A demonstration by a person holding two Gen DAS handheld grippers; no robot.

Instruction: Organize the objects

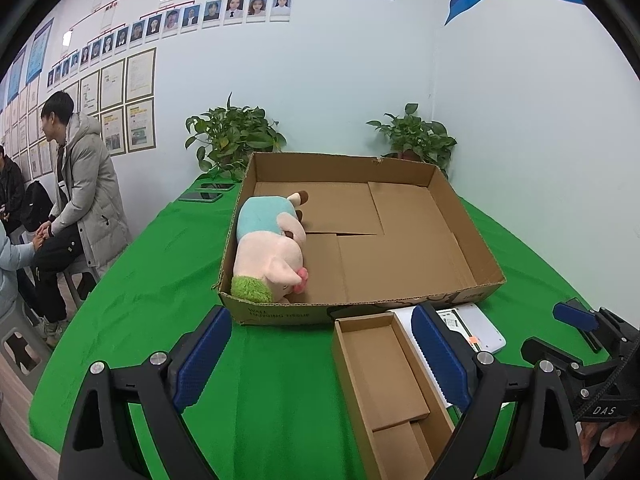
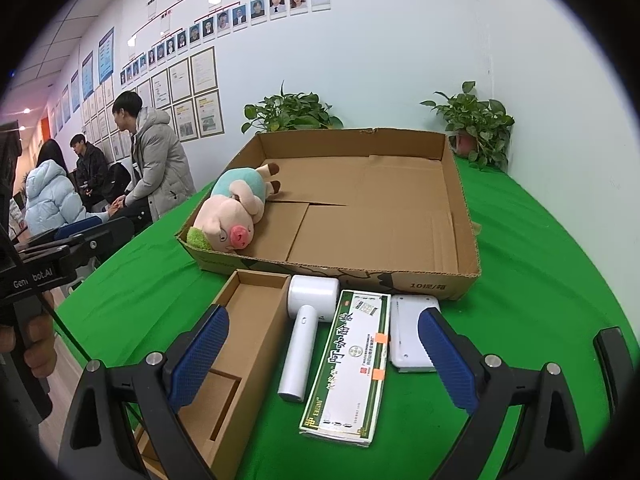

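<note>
We hold both tools released, jaws wide, nothing between the pads. The left tool hangs over bare green cloth, with the small open carton passing under its right finger. The right tool hangs above the row of loose things.

In the right wrist view, reading outward from that tool: the white handheld device lies at about eleven o'clock, its head toward the big box; the green-and-white packet lies dead ahead, just beside it; the flat white gadget sits at one o'clock, partly under the right finger. The small open carton stretches off at ten o'clock, empty as far as we can see.

Beyond, at twelve o'clock, stands the large cardboard box, and the plush pig already lies in its near-left corner. So we judge the sorting barely begun: one thing boxed, three still out on the desk.

Two potted plants stand at the far edge, and phones lie at ten o'clock in the left view. People sit off to nine o'clock, clear of us. The near wall of the box is what any carried item must clear.
</note>
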